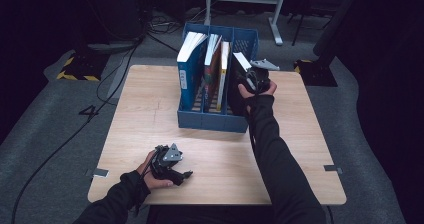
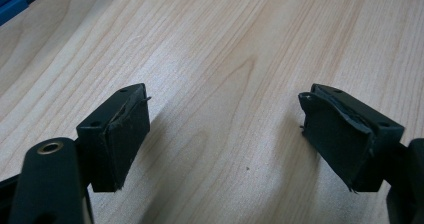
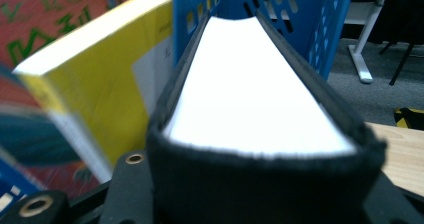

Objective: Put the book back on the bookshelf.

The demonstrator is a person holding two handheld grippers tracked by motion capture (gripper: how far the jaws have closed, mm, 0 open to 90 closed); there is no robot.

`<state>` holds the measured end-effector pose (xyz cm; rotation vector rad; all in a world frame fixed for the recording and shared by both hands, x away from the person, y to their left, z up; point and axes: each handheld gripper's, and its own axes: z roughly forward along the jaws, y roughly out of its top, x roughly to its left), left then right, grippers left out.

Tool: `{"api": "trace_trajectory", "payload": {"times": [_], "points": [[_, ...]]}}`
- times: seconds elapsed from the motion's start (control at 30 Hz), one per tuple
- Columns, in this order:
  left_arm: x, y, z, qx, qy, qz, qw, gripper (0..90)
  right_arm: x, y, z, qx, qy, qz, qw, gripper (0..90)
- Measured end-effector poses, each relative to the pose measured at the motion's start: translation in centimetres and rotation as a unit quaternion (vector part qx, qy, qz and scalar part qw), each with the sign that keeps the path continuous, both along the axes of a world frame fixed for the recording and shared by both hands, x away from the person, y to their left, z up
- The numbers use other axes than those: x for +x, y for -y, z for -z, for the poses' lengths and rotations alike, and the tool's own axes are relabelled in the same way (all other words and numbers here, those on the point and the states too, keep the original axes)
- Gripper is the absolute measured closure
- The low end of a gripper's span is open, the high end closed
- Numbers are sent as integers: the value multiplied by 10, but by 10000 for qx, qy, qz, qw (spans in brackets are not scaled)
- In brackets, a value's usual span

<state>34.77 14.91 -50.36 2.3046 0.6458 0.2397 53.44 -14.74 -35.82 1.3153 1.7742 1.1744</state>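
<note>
Here the right gripper (image 1: 254, 79) is clamped on a thick black-covered book (image 3: 255, 104), spine toward the gripper, its white page edge facing up. The book sits in the right-hand compartment of the blue file rack (image 1: 212, 121), which stands at the far middle of the wooden surface (image 1: 150, 119). Holding it by the spine end keeps the covers pressed together, so the pages cannot fan out against the compartment walls; whether it is going in or coming out I cannot tell. The rack's dividers hold the other books upright: a blue-spined book (image 1: 187, 74) leans in the left compartment, and a red book (image 1: 214, 74) and a yellow-edged book (image 1: 223, 71) share the middle one, just beside the black book but parted from it by the divider. The right arm reaches well forward, almost straight, the hand (image 1: 257, 91) raised over the rack's near right corner.

The left gripper (image 1: 172, 166) rests low at the near left of the surface, jaws spread wide with nothing between them, bare wood beneath, well apart from the rack. Parked there, it seems to be kept out of the way.
</note>
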Motion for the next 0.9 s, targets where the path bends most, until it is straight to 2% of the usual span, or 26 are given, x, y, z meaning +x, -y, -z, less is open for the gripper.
{"api": "trace_trajectory", "payload": {"times": [0.3, 0.67, 0.8, 0.9], "points": [[0, 1, 0, -7, 9, -14, 10000, 186, -23, 2, 8, -114, -22, -78, 9999, 499], [1, 1, 0, -2, -5, -1, 10000, 181, -34, 5, 11, -101, -10, -221, 9997, 481], [1, 1, 0, -5, 0, -8, 10000, 181, -36, 11, 11, 4, -89, -413, 9991, 450], [1, 1, 0, -4, -1, -7, 10000, 181, -40, 17, 12, -47, -165, -672, 9976, 430]]}}
